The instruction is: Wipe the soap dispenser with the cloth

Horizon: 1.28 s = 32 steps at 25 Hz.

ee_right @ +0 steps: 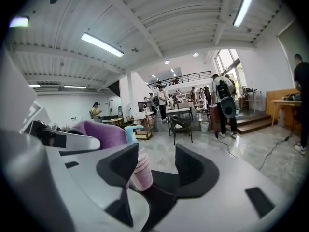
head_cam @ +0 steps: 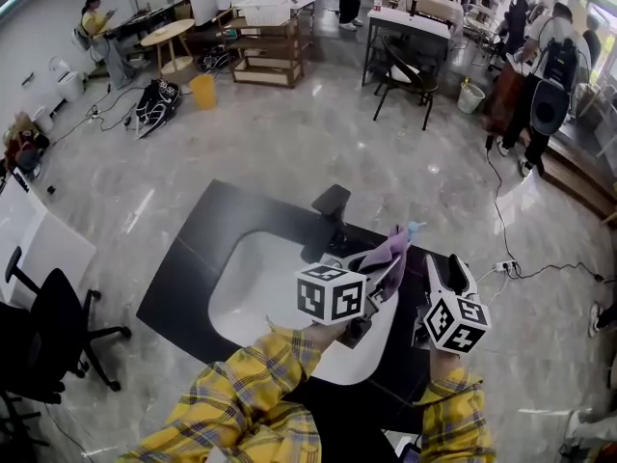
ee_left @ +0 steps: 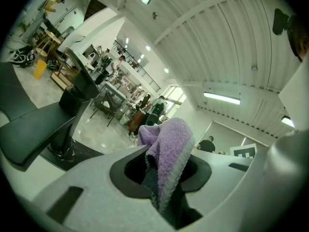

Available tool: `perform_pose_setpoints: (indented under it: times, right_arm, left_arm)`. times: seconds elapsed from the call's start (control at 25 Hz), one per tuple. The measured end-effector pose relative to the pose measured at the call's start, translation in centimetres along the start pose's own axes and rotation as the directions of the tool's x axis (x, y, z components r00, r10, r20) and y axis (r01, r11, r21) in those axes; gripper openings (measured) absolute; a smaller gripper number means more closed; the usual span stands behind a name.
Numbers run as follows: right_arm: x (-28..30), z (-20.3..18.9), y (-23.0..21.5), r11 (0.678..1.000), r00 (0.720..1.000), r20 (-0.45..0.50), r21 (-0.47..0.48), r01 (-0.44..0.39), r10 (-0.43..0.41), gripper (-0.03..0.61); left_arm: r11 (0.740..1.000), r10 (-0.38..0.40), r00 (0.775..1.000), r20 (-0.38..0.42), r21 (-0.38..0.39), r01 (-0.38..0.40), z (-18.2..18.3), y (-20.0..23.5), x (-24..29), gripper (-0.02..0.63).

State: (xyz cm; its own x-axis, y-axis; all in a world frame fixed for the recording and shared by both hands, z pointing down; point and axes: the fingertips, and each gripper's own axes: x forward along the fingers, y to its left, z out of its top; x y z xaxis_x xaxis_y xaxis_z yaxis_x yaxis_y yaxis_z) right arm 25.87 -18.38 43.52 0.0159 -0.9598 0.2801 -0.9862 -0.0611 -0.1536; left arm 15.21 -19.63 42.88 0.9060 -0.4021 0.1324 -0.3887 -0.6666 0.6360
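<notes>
In the left gripper view my left gripper [ee_left: 166, 178] is shut on a purple cloth [ee_left: 169, 153], which sticks up between its jaws. The head view shows that gripper [head_cam: 381, 276] holding the cloth [head_cam: 388, 252] up over the sink's right side. The soap dispenser [ee_right: 141, 174], a pink bottle with a pale blue pump [ee_right: 129, 132], stands just beyond my right gripper [ee_right: 157, 166], close to its left jaw and partly hidden by it. That gripper's jaws stand wide apart and do not press on the bottle. Only the blue pump [head_cam: 413, 228] shows in the head view, beyond the right gripper [head_cam: 448, 266].
A white sink basin [head_cam: 246, 287] is set in a black counter [head_cam: 193, 258], with a black faucet [head_cam: 333, 203] at its far edge. A black office chair [head_cam: 48, 345] stands at left. A cable and power strip [head_cam: 501, 265] lie on the floor at right.
</notes>
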Motion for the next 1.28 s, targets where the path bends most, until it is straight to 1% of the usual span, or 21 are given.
perform_pose_setpoints:
  times: [0.24, 0.76, 1.08, 1.28]
  right_arm:
    - [-0.3, -0.7, -1.0, 1.000, 1.000, -0.009, 0.026, 0.001, -0.001, 0.225]
    - [0.4, -1.6, -0.2, 0.998, 0.999, -0.026, 0.041, -0.041, 0.042, 0.224]
    - [0.9, -2.4, 0.1, 0.997, 0.998, -0.034, 0.056, -0.052, 0.054, 0.224]
    - [1.0, -2.4, -0.2, 0.997, 0.998, -0.029, 0.059, -0.053, 0.055, 0.224]
  left_arm:
    - [1.000, 0.012, 1.000, 0.006, 0.011, -0.012, -0.5, 0.4, 0.2, 0.086]
    - [0.999, 0.040, 0.999, 0.024, 0.011, -0.040, -2.4, 1.0, -0.2, 0.086]
    - [0.998, 0.055, 0.998, 0.033, 0.006, -0.055, -3.4, 1.8, -0.8, 0.086]
    - [0.996, 0.085, 0.996, 0.005, -0.001, -0.085, -4.7, 2.4, -0.9, 0.086]
